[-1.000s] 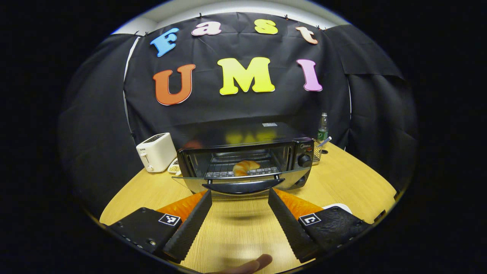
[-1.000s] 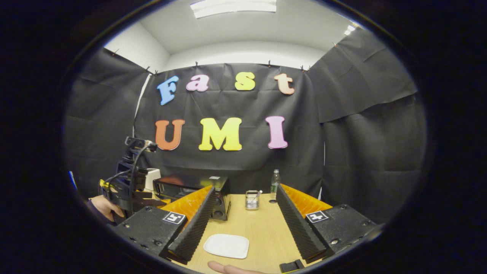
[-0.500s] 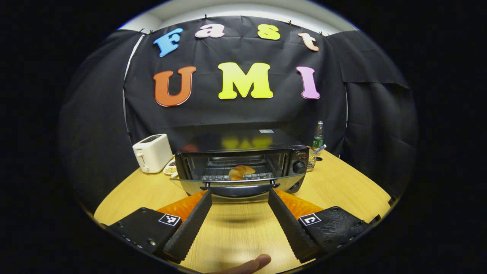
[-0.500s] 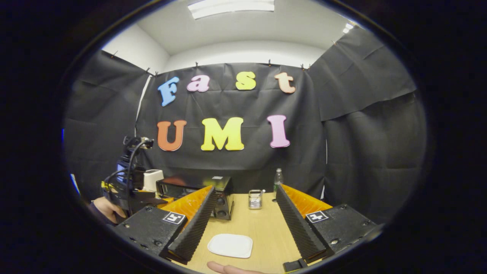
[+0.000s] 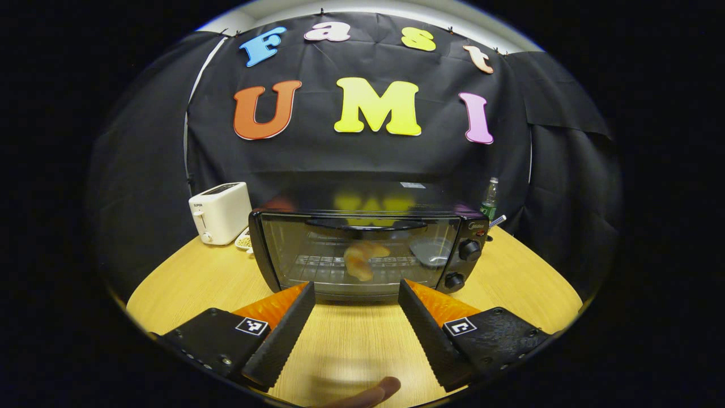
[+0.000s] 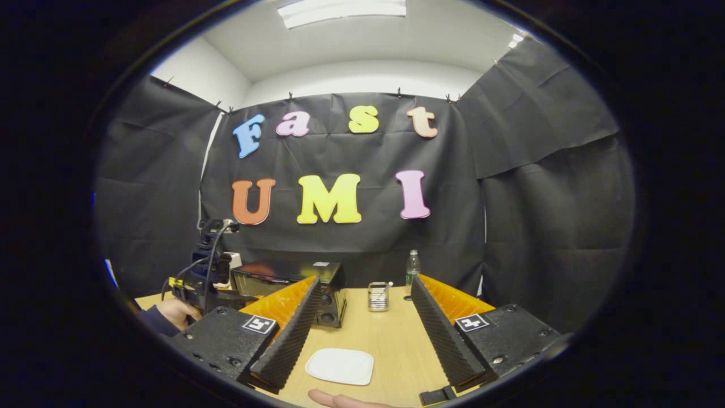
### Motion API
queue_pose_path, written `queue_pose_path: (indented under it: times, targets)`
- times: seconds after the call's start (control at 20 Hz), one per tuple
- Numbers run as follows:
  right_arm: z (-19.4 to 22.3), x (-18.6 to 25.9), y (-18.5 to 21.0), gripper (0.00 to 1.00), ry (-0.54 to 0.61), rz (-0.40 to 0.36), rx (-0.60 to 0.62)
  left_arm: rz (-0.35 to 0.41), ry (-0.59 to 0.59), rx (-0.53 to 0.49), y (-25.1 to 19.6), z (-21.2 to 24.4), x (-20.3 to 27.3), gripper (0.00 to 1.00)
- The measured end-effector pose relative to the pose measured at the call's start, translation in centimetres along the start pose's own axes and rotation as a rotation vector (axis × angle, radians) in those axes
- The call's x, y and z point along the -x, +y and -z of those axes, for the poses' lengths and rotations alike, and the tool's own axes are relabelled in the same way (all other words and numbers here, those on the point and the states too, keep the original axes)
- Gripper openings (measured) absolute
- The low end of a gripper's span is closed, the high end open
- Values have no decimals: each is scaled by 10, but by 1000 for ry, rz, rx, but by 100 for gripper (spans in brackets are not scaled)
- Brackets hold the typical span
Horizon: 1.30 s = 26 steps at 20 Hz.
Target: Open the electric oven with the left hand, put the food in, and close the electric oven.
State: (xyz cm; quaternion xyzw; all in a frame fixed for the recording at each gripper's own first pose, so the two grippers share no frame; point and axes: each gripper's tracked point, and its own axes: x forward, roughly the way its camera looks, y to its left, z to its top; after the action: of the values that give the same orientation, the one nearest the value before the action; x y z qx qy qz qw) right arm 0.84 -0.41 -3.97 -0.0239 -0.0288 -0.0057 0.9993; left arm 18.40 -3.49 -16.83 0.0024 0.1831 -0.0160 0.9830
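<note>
- The table (image 5: 510, 272) is pale wood and carries everything else; in the right gripper view it runs back to the cloth wall.
- The oven (image 5: 362, 246) stands at the middle of the table with its glass door upright and closed, handle (image 5: 365, 225) along the top edge and two knobs (image 5: 469, 250) stacked on its right side. In the right gripper view it sits to the left, partly hidden by that gripper's own finger.
- The left gripper (image 5: 354, 317) points at the oven door from just in front, its fingers spread wide and holding nothing.
- The right gripper (image 6: 362, 323) hangs over the table, its fingers also wide apart and empty.
- A white toaster (image 5: 220, 212) stands left of the oven, close to it.
- A white plate (image 6: 340, 366) lies bare on the table between the right gripper's fingers.
- The croissant (image 5: 362, 259) rests on the rack inside the oven, seen through the glass.
- A bottle (image 6: 412, 268) stands near the wall, right of the oven.
- A small wire holder (image 6: 376, 297) sits near the bottle.
</note>
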Motion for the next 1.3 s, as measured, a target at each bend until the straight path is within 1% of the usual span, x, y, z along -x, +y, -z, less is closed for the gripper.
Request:
queue_pose_path:
  times: [0.15,0.4,0.55,0.6,0.75,0.8,0.85,0.9,1.05,1.2,1.3]
  targets:
    - [-1,1,2,96,-2,1,-2,5,-28,12,2,-6,24,97]
    - [-16,11,8,96,-27,4,-3,14,-138,-7,-1,-42,85,96]
    - [-27,20,11,96,-47,8,15,-22,-203,-21,3,-60,123,96]
    - [-29,21,12,96,-58,12,21,-23,-222,-24,2,-65,135,96]
    - [-32,28,17,96,-65,6,27,-38,-248,-48,1,-67,169,96]
    - [-31,29,15,96,-64,11,25,-54,-255,-53,3,-66,179,100]
    - [-30,31,13,96,-62,18,16,-75,-278,-54,7,-67,188,96]
    - [-26,34,14,96,-59,14,9,-95,-296,-47,14,-68,195,96]
    - [-15,38,8,96,-28,11,-1,-64,-301,-16,9,-60,214,96]
    - [-15,37,4,96,-20,27,4,-58,-334,-20,12,-68,229,96]
    - [-16,38,6,96,-20,28,1,-46,-363,-1,10,-77,234,96]
